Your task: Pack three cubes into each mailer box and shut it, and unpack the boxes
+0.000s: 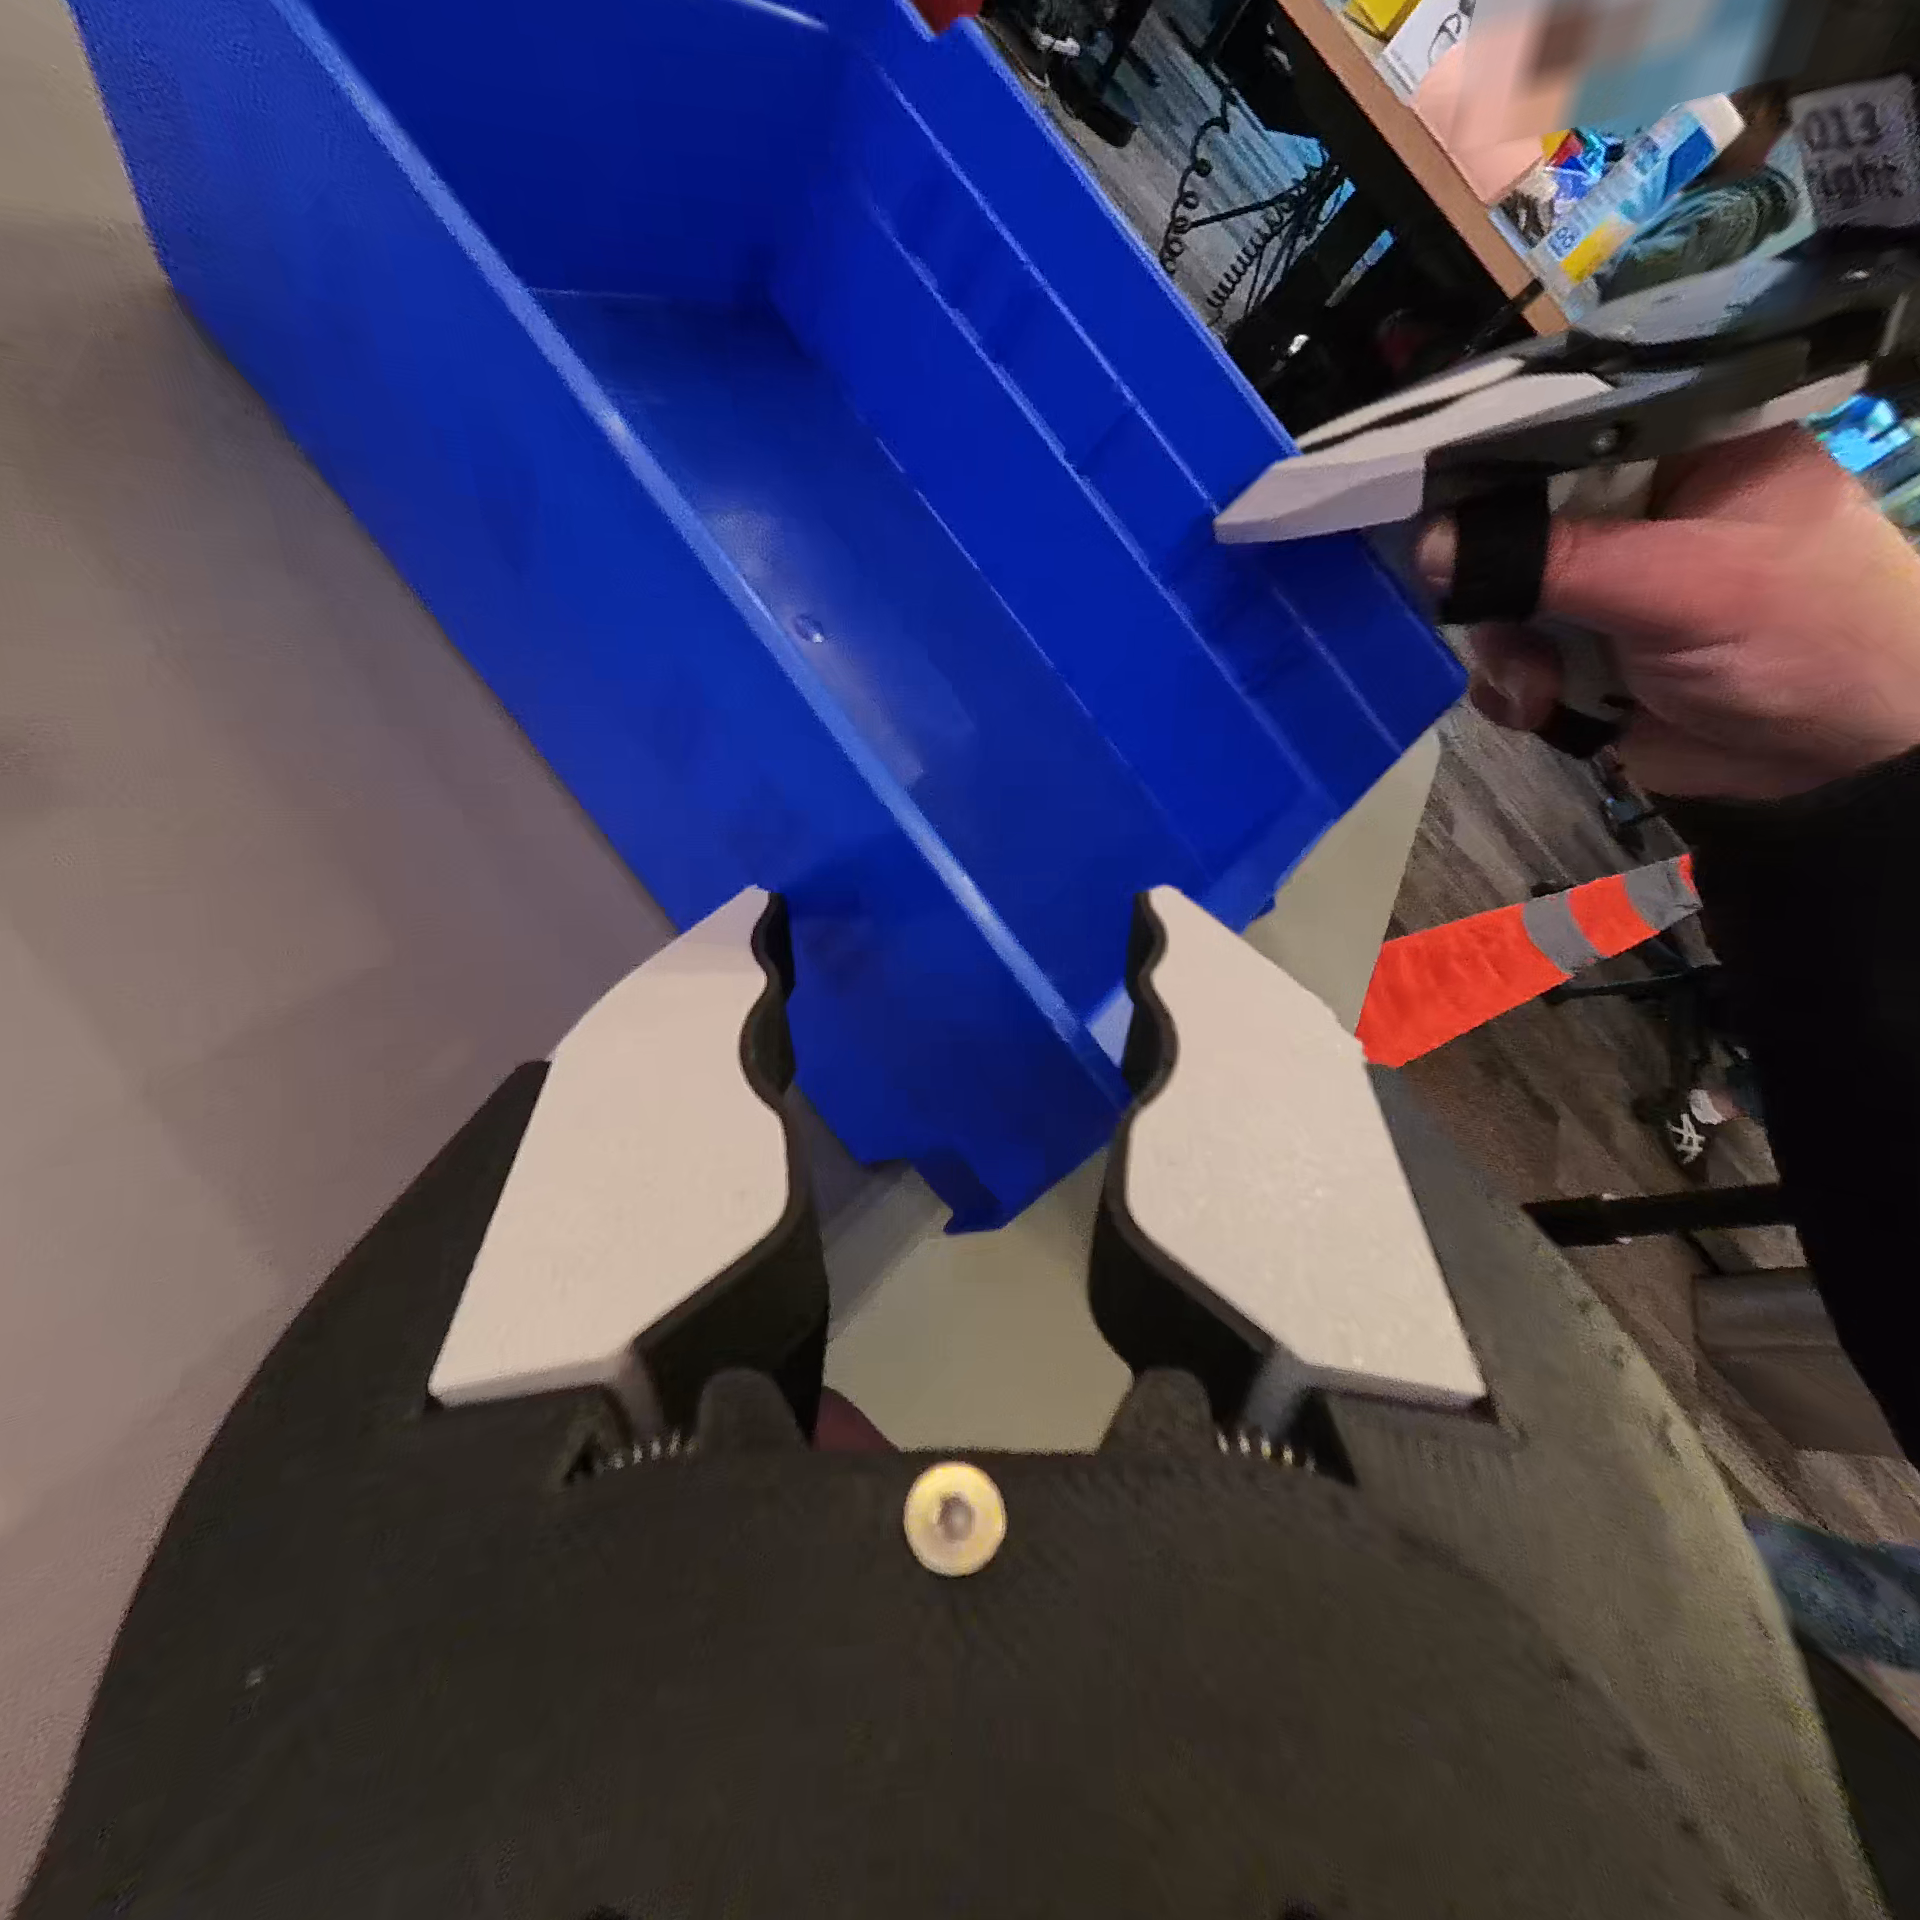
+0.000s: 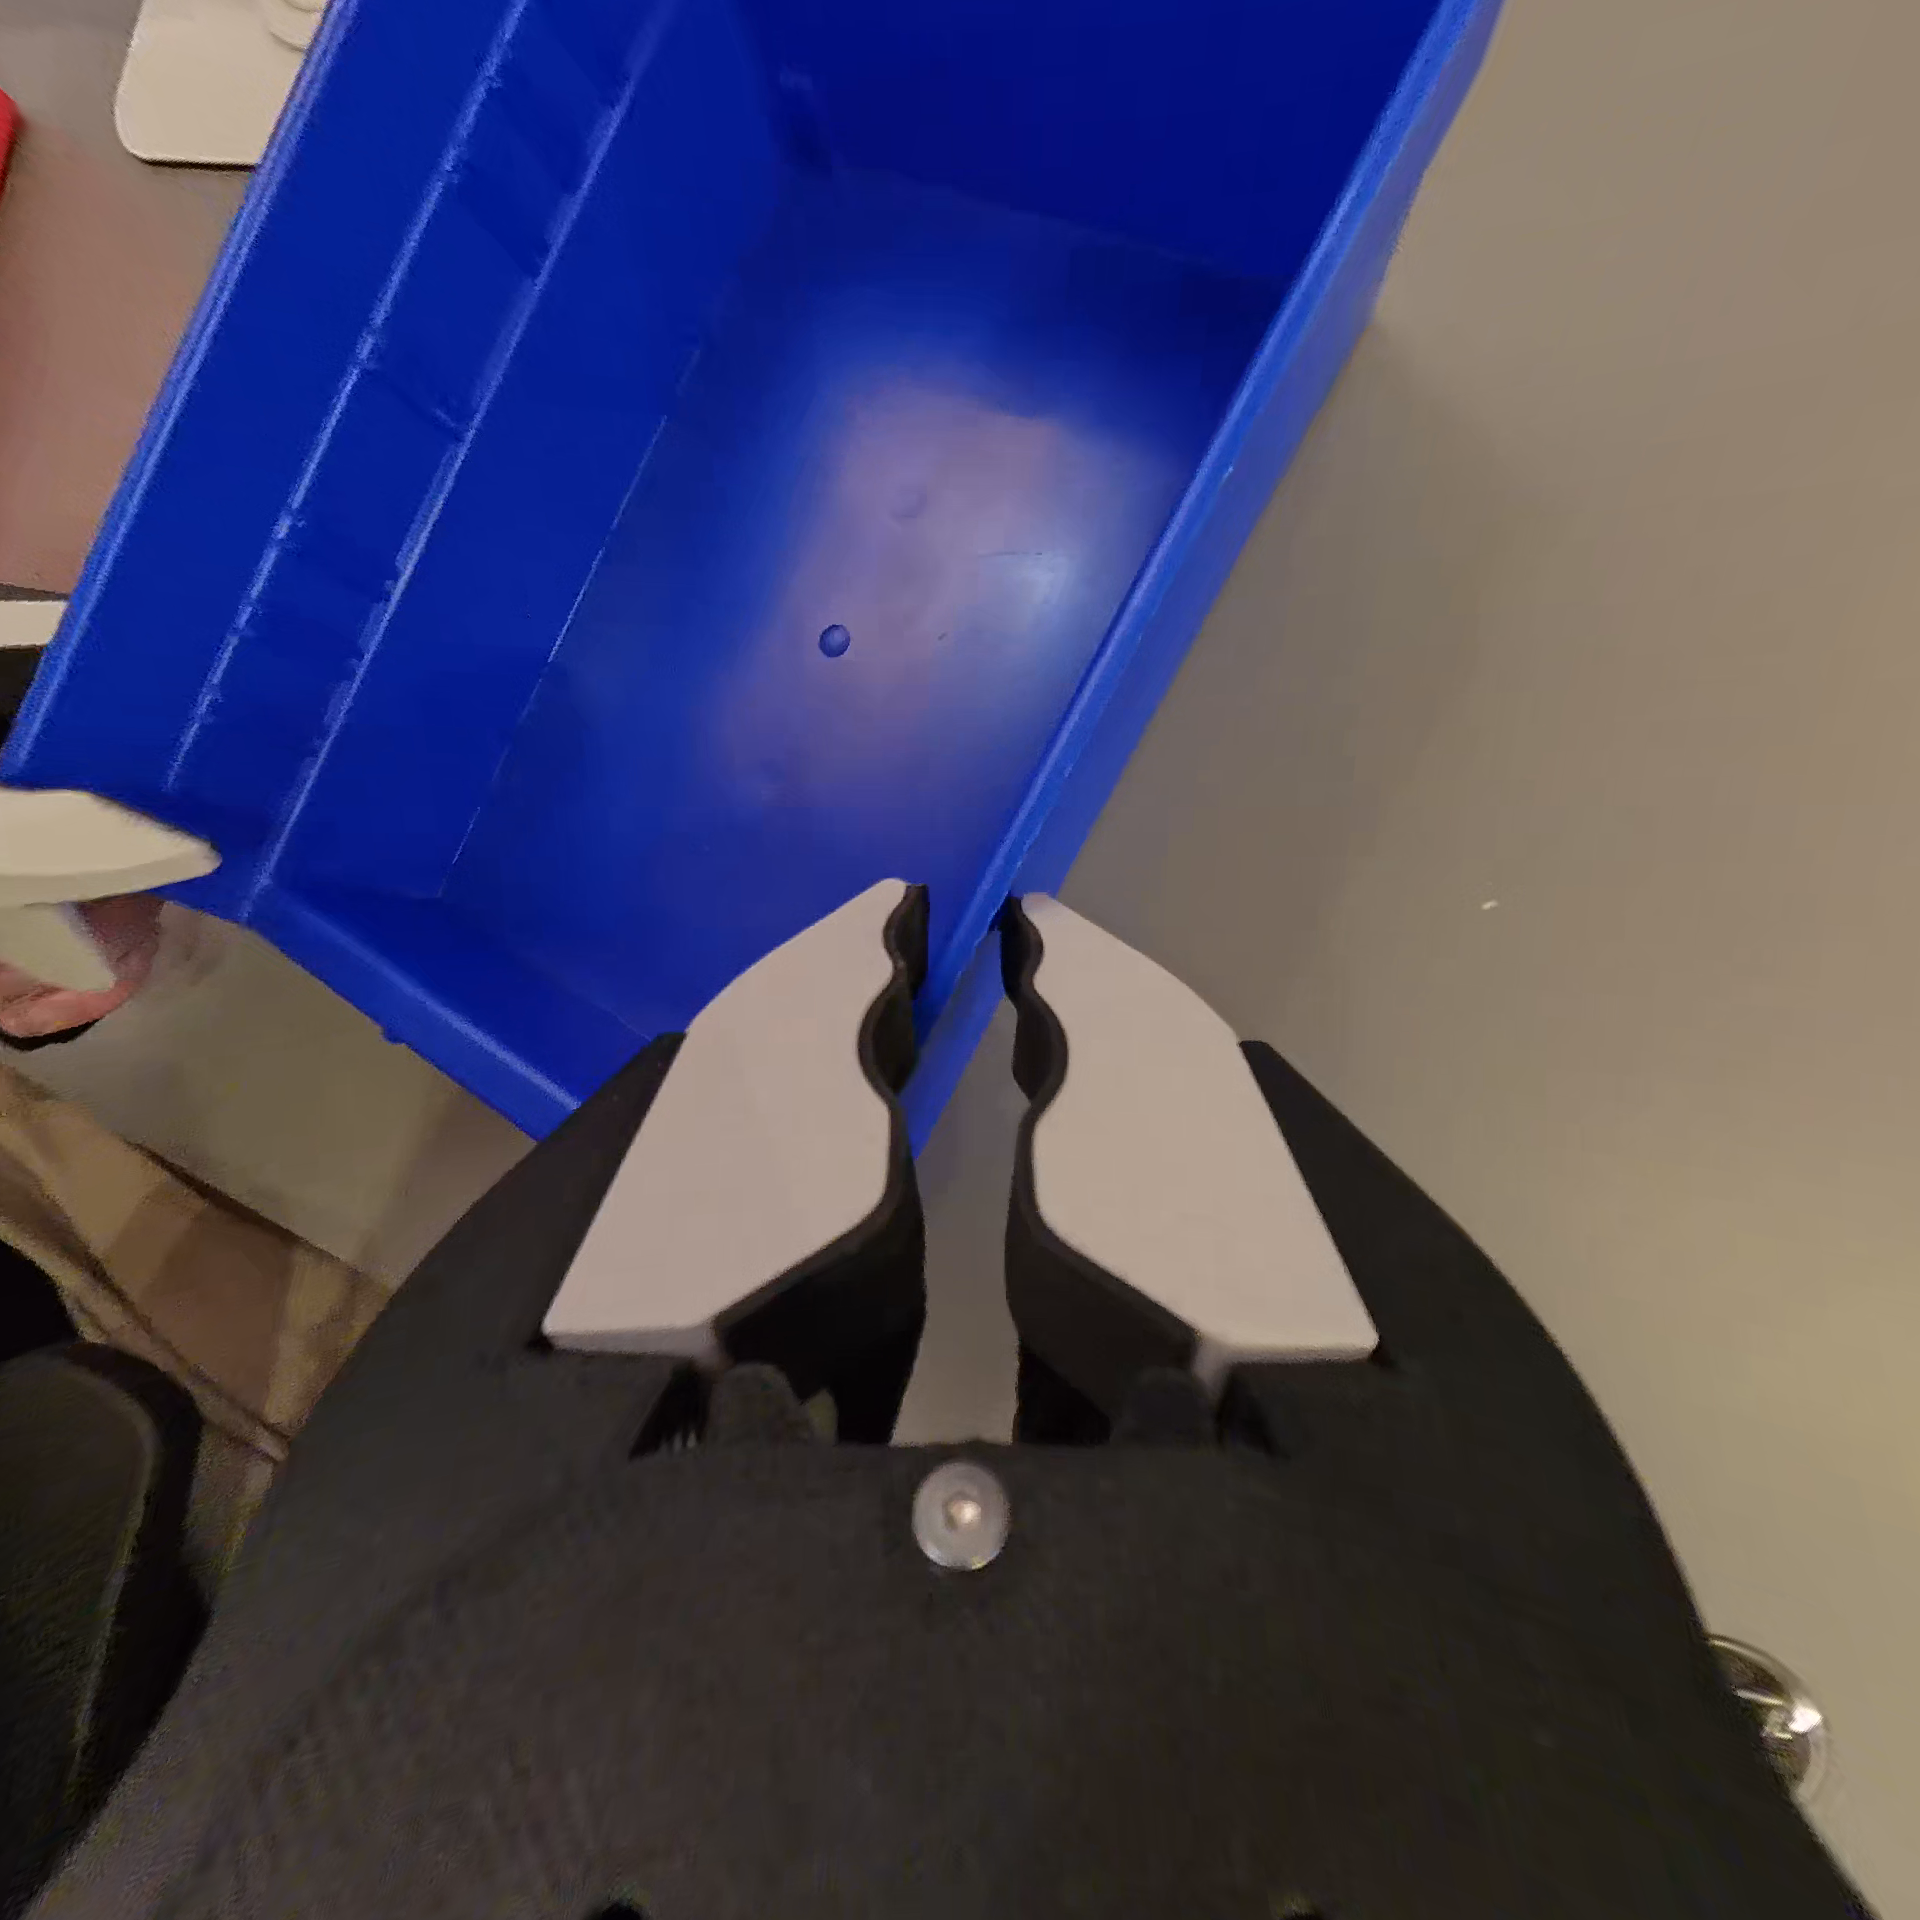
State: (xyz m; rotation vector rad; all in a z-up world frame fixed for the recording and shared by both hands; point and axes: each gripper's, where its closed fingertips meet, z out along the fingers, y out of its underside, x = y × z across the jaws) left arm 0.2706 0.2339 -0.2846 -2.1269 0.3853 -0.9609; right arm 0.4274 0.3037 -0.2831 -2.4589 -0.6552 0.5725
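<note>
An empty blue plastic bin stands on the grey table; I see its bare floor in the right wrist view. My left gripper is open, its fingers astride the bin's near corner wall, apart from it. My right gripper is shut on the bin's side wall at the rim. It also shows in the left wrist view, over the bin's far rim, held by a hand. The left gripper's fingers show at the bin's left corner. No cubes or mailer boxes are in view.
The grey table runs on to the right of the bin. Its edge is close on the right in the left wrist view. An orange cone stands on the floor beyond. A white flat object lies behind the bin. The tips of one gripper are about 20 centimeters away from the tips of the other.
</note>
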